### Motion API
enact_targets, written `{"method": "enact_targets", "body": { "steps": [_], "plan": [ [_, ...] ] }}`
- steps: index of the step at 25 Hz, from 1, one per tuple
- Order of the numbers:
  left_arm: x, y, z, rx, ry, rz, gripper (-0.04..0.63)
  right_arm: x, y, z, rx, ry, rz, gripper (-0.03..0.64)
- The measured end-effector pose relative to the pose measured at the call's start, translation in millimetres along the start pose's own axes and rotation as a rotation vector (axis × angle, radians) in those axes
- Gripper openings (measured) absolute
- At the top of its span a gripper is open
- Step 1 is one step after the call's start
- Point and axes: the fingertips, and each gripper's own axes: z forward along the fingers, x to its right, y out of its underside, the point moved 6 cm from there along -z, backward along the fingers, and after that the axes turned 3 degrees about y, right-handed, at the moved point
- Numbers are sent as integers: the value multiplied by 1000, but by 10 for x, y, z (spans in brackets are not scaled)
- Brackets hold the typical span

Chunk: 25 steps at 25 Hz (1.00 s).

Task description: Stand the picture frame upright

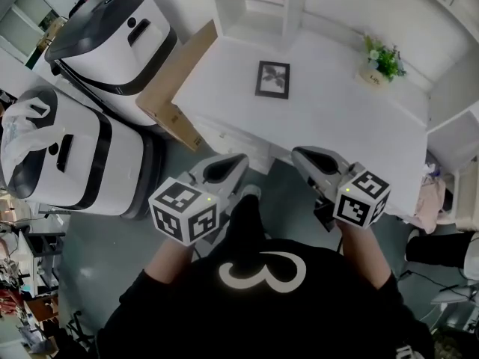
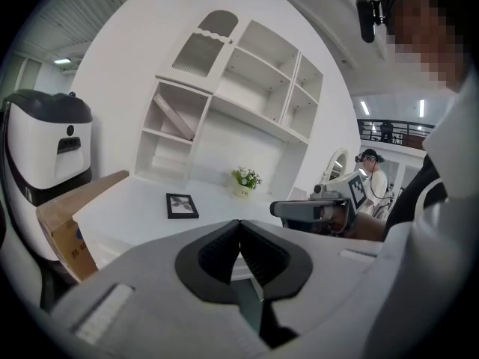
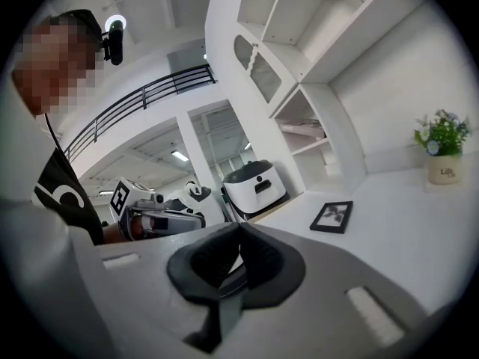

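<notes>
Desk [image 1: 352,133]: white, with a shelf unit [image 2: 224,96] at its far side. The gripper views show the unit's upper compartments, which the head view crops. Two white-and-black machines [image 1: 105,43] and a cardboard box [image 1: 176,88] stand at the desk's left edge.

Left hand-held gripper [image 1: 239,158] and right hand-held gripper [image 1: 298,154]: jaws fully together, empty, at the near desk edge.

Picture frame [image 1: 272,79]: flat on the desk, far of both grippers and well apart from them. A flower pot [image 1: 380,64] stands to its right.

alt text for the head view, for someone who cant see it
A small black picture frame lies flat on a white desk, beyond the left hand-held gripper and right hand-held gripper, both shut and empty near the desk's front edge. A white pot of flowers sits at the back right.
</notes>
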Motion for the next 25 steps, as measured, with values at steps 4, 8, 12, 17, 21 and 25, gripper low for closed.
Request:
{"method": "enact_targets", "body": {
  "steps": [4, 8, 12, 17, 21, 25],
  "plan": [
    [-344, -132, 310, -29, 25, -12, 9, 296, -139, 216, 0, 39, 16, 3],
    [-686, -314, 631, -71, 48, 7, 10, 613, -261, 428, 3, 83, 48, 3],
    [-1078, -489, 940, -122, 45, 32, 11, 876, -422, 615, 25, 132, 72, 3],
    [-1475, -673, 1347, -168, 71, 8, 11, 1180, -584, 777, 31, 192, 114, 3],
    [-1763, -772, 1684, -193, 56, 20, 11, 1388, -670, 876, 36, 224, 131, 3],
    [-1980, -762, 2019, -234, 46, 36, 12, 1560, -633, 892, 43, 253, 157, 3]
  ]
}}
